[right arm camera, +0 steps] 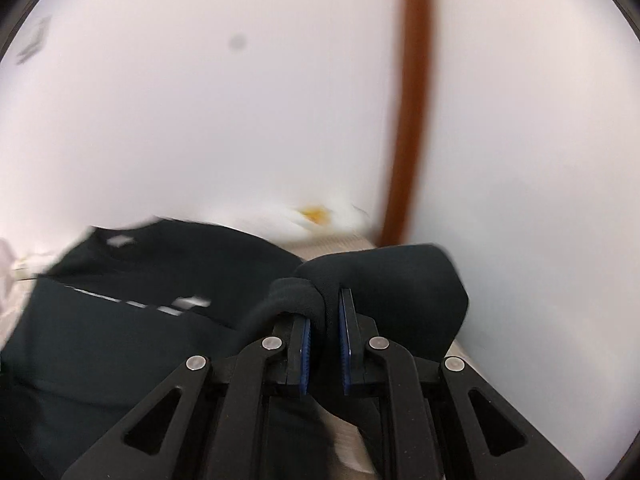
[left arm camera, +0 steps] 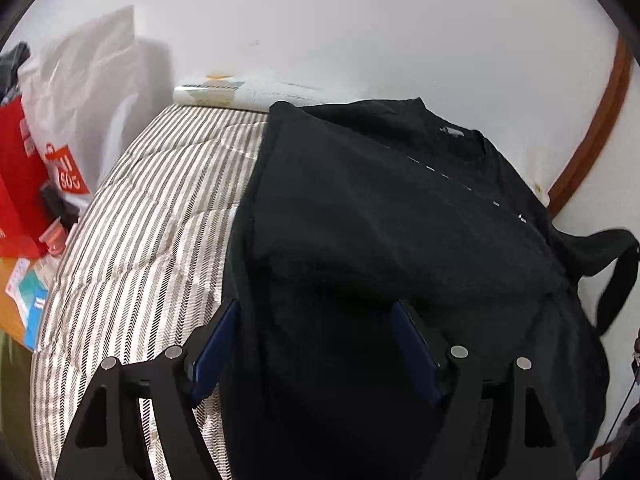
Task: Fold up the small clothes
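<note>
A black T-shirt point(left arm camera: 384, 216) lies spread on a striped bed cover point(left arm camera: 152, 216), its collar toward the wall. My left gripper point(left arm camera: 316, 306) hangs over the shirt's lower left part. Its blue pads point(left arm camera: 216, 344) stand wide apart, with cloth lying between them and neither pad pressing on it. In the right wrist view my right gripper point(right arm camera: 326, 310) is shut on a bunched fold of the T-shirt's sleeve point(right arm camera: 392, 280), which is lifted off the bed. From the left wrist the same sleeve point(left arm camera: 612, 272) shows raised at the right edge.
A white wall point(left arm camera: 360, 20) runs behind the bed, with a brown wooden strip point(right arm camera: 412, 100) at the right. Left of the bed stand a white shopping bag point(left arm camera: 92, 92), a red box point(left arm camera: 16, 184) and small packets. A white roll point(left arm camera: 208, 94) lies at the bed's far end.
</note>
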### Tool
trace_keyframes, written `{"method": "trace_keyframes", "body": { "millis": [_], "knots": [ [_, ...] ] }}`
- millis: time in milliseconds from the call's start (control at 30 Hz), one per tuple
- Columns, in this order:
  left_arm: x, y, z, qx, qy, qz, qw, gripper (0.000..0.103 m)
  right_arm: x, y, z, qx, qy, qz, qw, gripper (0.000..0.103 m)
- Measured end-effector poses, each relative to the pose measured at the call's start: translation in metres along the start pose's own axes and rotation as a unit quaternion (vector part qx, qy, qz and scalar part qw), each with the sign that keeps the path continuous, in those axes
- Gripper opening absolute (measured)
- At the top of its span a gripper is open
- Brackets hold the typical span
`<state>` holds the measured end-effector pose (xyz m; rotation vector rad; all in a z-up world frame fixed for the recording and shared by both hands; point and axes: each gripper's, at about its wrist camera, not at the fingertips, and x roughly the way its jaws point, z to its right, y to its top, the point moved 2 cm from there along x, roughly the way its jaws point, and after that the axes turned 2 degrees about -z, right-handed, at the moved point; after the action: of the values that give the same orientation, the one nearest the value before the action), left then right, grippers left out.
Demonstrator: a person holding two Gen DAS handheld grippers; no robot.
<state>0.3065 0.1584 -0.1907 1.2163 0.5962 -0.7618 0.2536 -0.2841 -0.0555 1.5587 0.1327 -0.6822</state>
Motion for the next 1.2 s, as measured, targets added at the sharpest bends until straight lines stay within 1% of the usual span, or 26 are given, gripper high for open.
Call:
{"method": "trace_keyframes", "body": {
  "millis": [33,100,167,200,267,300,367,400,433,467,500,533,600,667,733,800,867,900,933,967,1000,1033,1133,1200],
  "knots": [
    [0.000,0.000,-0.001,-0.002,0.001,0.001,1.0000,0.075,0.010,0.008,-0.019,-0.009,0.013,0.004,1.000,0.012],
    [-0.001,-0.001,-0.003,-0.002,0.004,0.003,1.0000,0.075,0.012,0.010,-0.068,-0.042,0.043,0.009,0.998,0.012],
    [0.000,-0.001,-0.002,0.001,0.009,0.002,1.0000,0.075,0.016,0.001,-0.111,-0.077,0.060,0.010,0.995,0.012],
    [0.001,-0.001,-0.002,0.002,0.011,0.002,0.9999,0.075,0.019,-0.004,-0.125,-0.091,0.066,0.007,0.994,0.013],
    [0.002,-0.001,-0.001,0.005,0.011,-0.001,0.9999,0.075,0.028,-0.029,-0.158,-0.123,0.080,-0.011,0.989,0.017],
    [0.003,-0.001,0.001,0.007,0.011,-0.002,0.9999,0.075,0.037,-0.046,-0.175,-0.146,0.081,-0.028,0.986,0.017],
    [0.003,-0.001,0.002,0.012,0.015,-0.001,0.9998,0.075,0.054,-0.066,-0.191,-0.180,0.072,-0.053,0.980,0.020],
    [0.004,-0.001,0.002,0.014,0.016,-0.001,0.9998,0.076,0.060,-0.074,-0.195,-0.193,0.068,-0.065,0.977,0.025],
    [0.004,-0.001,0.003,0.015,0.017,-0.002,0.9997,0.076,0.065,-0.082,-0.195,-0.202,0.064,-0.079,0.974,0.038],
    [0.005,-0.001,0.003,0.016,0.017,-0.004,0.9997,0.076,0.071,-0.086,-0.193,-0.203,0.062,-0.087,0.973,0.046],
    [0.006,-0.001,0.003,0.017,0.017,-0.005,0.9997,0.076,0.069,-0.090,-0.185,-0.198,0.062,-0.093,0.974,0.059],
    [0.006,-0.001,0.004,0.017,0.017,-0.004,0.9997,0.076,0.065,-0.091,-0.176,-0.187,0.063,-0.095,0.976,0.070],
    [0.007,-0.001,0.004,0.019,0.020,-0.006,0.9996,0.076,0.052,-0.090,-0.156,-0.167,0.072,-0.095,0.979,0.079],
    [0.007,-0.001,0.004,0.020,0.019,-0.006,0.9996,0.076,0.031,-0.089,-0.132,-0.152,0.087,-0.083,0.981,0.080],
    [0.006,-0.001,0.004,0.021,0.020,-0.007,0.9995,0.076,0.012,-0.086,-0.107,-0.138,0.078,-0.068,0.985,0.081],
    [0.005,-0.002,0.005,0.025,0.021,-0.007,0.9995,0.076,0.005,-0.083,-0.077,-0.121,0.057,-0.061,0.989,0.081],
    [0.004,-0.003,0.006,0.028,0.022,-0.006,0.9994,0.076,0.008,-0.081,-0.041,-0.099,0.026,-0.066,0.993,0.081],
    [0.004,-0.003,0.007,0.030,0.022,-0.005,0.9993,0.076,0.014,-0.084,-0.018,-0.077,0.011,-0.080,0.994,0.082],
    [0.004,-0.003,0.007,0.031,0.023,-0.004,0.9992,0.077,0.020,-0.087,-0.005,-0.058,0.007,-0.094,0.994,0.082],
    [0.004,-0.004,0.008,0.033,0.025,-0.004,0.9991,0.077,0.026,-0.090,0.010,-0.034,0.009,-0.112,0.993,0.082],
    [0.005,-0.004,0.008,0.035,0.027,-0.004,0.9990,0.077,0.035,-0.095,0.027,-0.002,0.022,-0.133,0.991,0.082],
    [0.006,-0.004,0.008,0.036,0.027,-0.004,0.9990,0.077,0.040,-0.098,0.037,0.019,0.033,-0.144,0.989,0.082],
    [0.009,-0.006,0.010,0.044,0.031,-0.003,0.9986,0.077,0.057,-0.106,0.055,0.076,0.068,-0.171,0.980,0.082],
    [0.010,-0.007,0.012,0.050,0.034,-0.003,0.9982,0.078,0.066,-0.109,0.059,0.099,0.094,-0.180,0.974,0.082]
  ]
}}
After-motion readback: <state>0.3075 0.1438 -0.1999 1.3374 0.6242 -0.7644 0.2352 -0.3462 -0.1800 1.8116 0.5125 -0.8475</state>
